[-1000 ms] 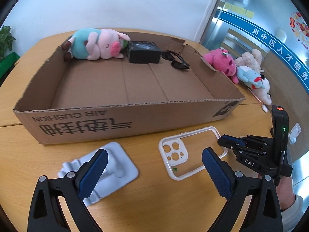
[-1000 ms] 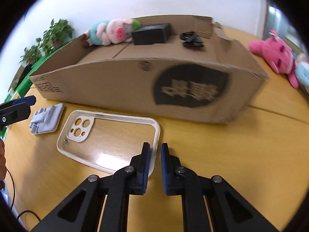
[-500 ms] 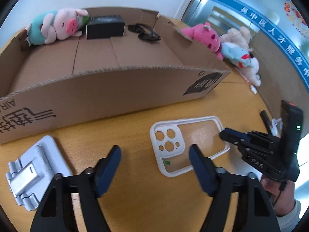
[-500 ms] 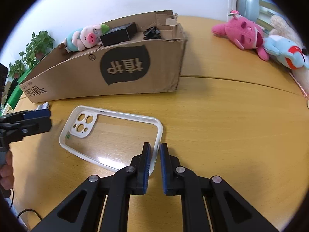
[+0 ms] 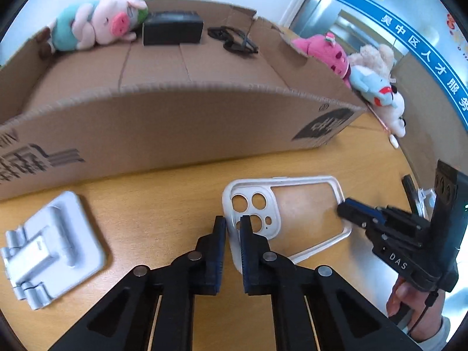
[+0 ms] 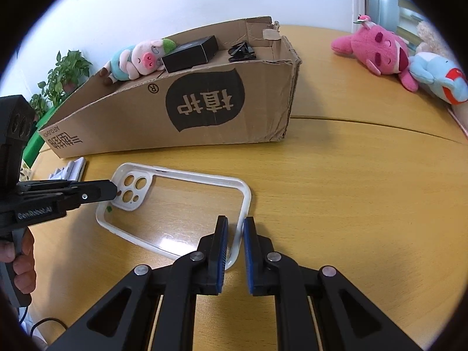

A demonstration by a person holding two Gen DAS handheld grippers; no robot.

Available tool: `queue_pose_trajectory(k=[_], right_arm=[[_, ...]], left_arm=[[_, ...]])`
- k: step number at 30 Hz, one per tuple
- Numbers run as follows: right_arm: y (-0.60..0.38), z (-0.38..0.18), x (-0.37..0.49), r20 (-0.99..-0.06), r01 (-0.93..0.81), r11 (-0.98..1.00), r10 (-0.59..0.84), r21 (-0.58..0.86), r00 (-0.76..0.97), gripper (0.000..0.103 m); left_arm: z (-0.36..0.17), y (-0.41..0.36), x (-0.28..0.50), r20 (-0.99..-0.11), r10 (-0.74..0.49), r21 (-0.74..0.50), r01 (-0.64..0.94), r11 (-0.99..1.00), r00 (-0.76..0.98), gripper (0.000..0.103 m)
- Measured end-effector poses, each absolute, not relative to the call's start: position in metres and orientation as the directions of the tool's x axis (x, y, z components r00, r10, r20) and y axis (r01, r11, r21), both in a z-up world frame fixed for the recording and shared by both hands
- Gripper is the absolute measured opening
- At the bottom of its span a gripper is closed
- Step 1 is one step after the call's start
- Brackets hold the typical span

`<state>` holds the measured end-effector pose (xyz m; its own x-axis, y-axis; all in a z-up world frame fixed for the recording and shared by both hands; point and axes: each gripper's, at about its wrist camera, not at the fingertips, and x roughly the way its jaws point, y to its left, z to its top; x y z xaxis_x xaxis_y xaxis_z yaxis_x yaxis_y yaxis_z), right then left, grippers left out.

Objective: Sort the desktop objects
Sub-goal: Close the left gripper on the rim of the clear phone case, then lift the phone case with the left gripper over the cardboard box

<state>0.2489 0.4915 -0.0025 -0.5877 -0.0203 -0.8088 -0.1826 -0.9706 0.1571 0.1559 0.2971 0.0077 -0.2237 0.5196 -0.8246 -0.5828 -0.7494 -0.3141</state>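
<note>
A: Where's the phone case (image 5: 295, 216) rn?

B: Flat on the wooden bench (image 6: 351, 181), just in front of the cardboard box (image 5: 181, 122). White rim, clear back, camera holes at one end.

A: Left tongs (image 5: 233, 228)?

B: Closed down on the case rim at the camera-hole end, one pad each side of the white edge. Right wrist cam shows the same tongs (image 6: 112, 190) coming in from the left w/ tip at the camera cutout.

A: And right tongs (image 6: 235, 234)?

B: Same deal, clamped on the rim at the opp. end, near a corner. Rim sits between the blue pads. From the left cam they (image 5: 346, 209) touch the far short edge of the case. Can't tell if the case is lifted at all.

A: Other stuff nearby?

B: Grey phone stand (image 5: 49, 245) lying on the bench left of the case, apart from it, also just in front of the box. Inside the box along the far wall: pig plush (image 5: 96, 23), black box (image 5: 172, 27) just beside it, sunglasses (image 5: 234, 39) further right.

A: Anything outside the box?

B: Pink plush (image 6: 377, 49) and blue plush (image 6: 438, 77) on the bench, well apart from the case, touching each other. Potted plant (image 6: 64, 73) behind the box's left end.
</note>
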Motion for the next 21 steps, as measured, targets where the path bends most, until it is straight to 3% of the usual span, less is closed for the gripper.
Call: queue_pose_trajectory(k=[6, 15, 21], right_arm=[[0.494, 0.035, 0.256, -0.737, -0.188, -0.954, -0.048, 0.235, -0.674, 0.011], [0.487, 0.168, 0.229, -0.506, -0.079, -0.985, -0.011, 0.155, -0.862, 0.012], [0.459, 0.247, 0.19, -0.366, 0.052, -0.995, -0.08, 0.088, -0.927, 0.012]], left_arm=[[0.07, 0.292, 0.154, -0.74, 0.594, -0.321, -0.61, -0.724, -0.316, 0.006], [0.209, 0.269, 0.126, -0.528, 0.679, -0.252, -0.67, -0.699, -0.51, 0.006], [0.291, 0.229, 0.102, -0.407, 0.629, -0.156, -0.628, -0.762, -0.662, 0.006]])
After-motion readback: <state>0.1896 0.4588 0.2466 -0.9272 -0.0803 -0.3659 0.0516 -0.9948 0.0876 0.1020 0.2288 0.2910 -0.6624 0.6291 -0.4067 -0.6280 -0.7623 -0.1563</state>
